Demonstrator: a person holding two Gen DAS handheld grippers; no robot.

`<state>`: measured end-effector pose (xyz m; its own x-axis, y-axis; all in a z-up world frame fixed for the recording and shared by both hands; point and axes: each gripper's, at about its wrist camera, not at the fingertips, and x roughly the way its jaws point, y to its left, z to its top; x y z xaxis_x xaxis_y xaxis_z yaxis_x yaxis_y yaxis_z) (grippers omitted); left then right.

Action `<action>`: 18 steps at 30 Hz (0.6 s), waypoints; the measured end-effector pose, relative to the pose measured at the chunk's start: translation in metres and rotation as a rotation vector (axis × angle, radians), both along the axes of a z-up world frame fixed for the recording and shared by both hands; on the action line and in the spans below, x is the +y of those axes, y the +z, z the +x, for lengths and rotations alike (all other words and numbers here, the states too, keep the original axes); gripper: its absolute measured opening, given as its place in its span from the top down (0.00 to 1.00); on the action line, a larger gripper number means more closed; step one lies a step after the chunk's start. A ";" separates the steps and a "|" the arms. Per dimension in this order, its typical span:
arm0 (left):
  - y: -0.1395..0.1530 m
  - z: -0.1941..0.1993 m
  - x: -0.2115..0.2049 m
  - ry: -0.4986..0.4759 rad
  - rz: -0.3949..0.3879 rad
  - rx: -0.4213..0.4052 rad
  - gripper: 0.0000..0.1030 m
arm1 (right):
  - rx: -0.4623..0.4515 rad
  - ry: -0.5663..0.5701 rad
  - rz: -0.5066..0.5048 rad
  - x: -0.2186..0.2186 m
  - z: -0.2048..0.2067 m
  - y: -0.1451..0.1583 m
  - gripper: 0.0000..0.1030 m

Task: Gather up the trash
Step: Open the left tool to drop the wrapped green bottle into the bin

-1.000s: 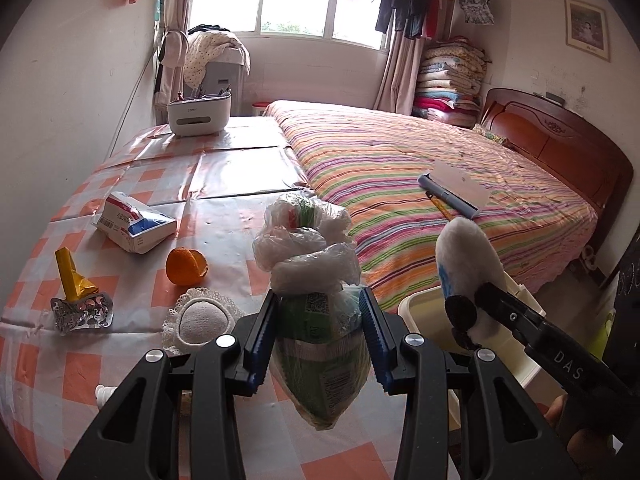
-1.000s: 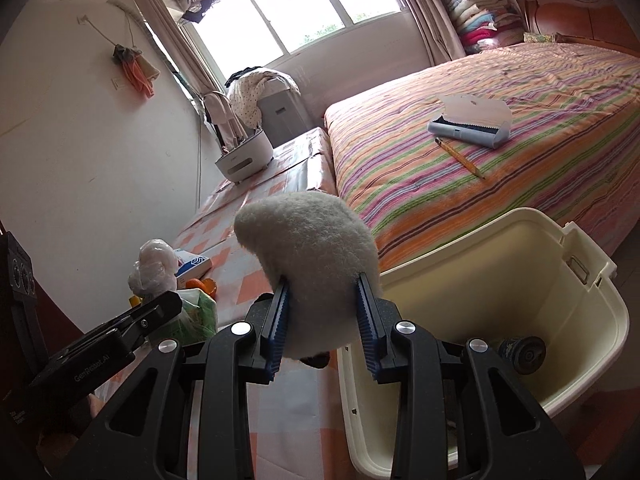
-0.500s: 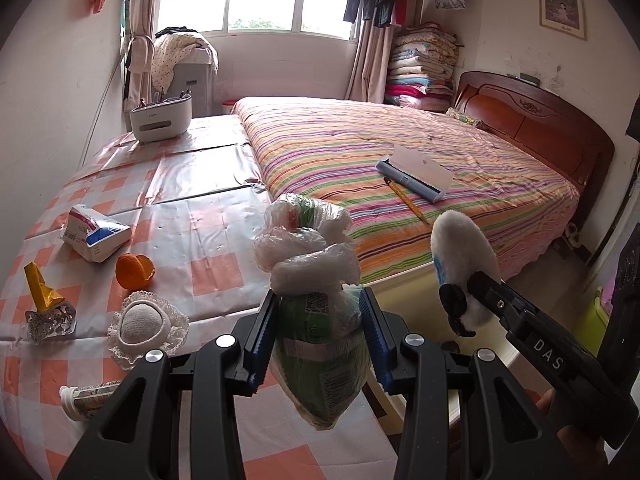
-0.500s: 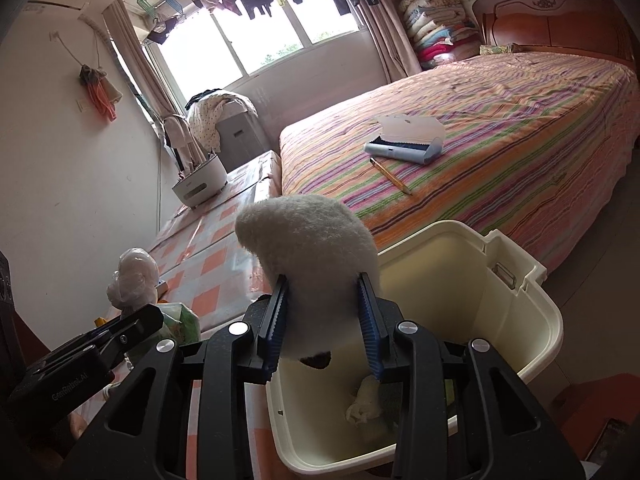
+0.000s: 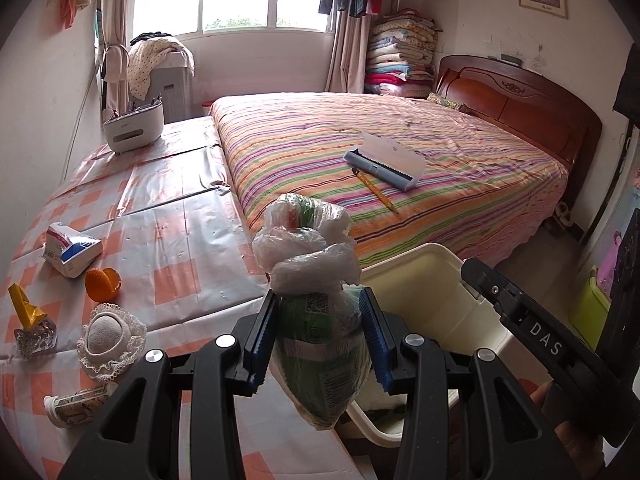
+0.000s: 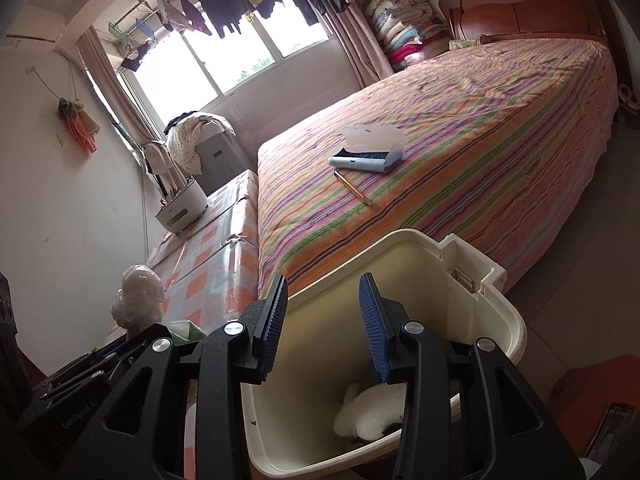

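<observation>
My left gripper (image 5: pixel 318 336) is shut on a knotted clear plastic bag with green packaging (image 5: pixel 316 300), held at the table's edge beside the cream bin (image 5: pixel 424 264). My right gripper (image 6: pixel 322 326) is open and empty above the cream bin (image 6: pixel 472 280). The white fluffy item (image 6: pixel 372 410) lies inside the bin at the bottom. The right gripper's body shows in the left wrist view (image 5: pixel 532 328) over the bin. On the checked table lie an orange peel (image 5: pixel 102 283), a small carton (image 5: pixel 70 247), a lace-edged pad (image 5: pixel 107 334), a yellow foil wrapper (image 5: pixel 24 312) and a squeezed tube (image 5: pixel 76 404).
The striped bed (image 5: pixel 400 160) lies behind the bin, with a blue-grey case (image 5: pixel 384 160) and a pencil (image 5: pixel 374 190) on it. A white caddy (image 5: pixel 134 128) stands at the table's far end. A wooden headboard (image 5: pixel 520 116) is at the right.
My right gripper opened and let the white fluffy item drop into the bin. My left gripper moved right toward the bin, still holding the bag.
</observation>
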<state>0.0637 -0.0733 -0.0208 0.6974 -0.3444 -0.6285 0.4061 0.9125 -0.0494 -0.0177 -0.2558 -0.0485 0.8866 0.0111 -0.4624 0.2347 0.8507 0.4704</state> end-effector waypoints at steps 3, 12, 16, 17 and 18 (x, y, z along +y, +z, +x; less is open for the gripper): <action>-0.001 0.000 -0.008 -0.012 0.005 0.004 0.61 | -0.028 -0.051 0.033 -0.012 -0.008 0.001 0.46; -0.005 -0.002 -0.029 -0.053 0.024 0.021 0.61 | -0.084 -0.155 0.119 -0.038 -0.022 0.000 0.41; -0.007 -0.002 -0.038 -0.071 0.034 0.028 0.61 | -0.091 -0.158 0.124 -0.039 -0.024 -0.001 0.41; -0.007 -0.002 -0.040 -0.076 0.035 0.031 0.60 | -0.093 -0.160 0.127 -0.040 -0.024 -0.001 0.41; -0.007 -0.003 -0.043 -0.080 0.036 0.033 0.60 | -0.095 -0.163 0.130 -0.041 -0.025 -0.001 0.41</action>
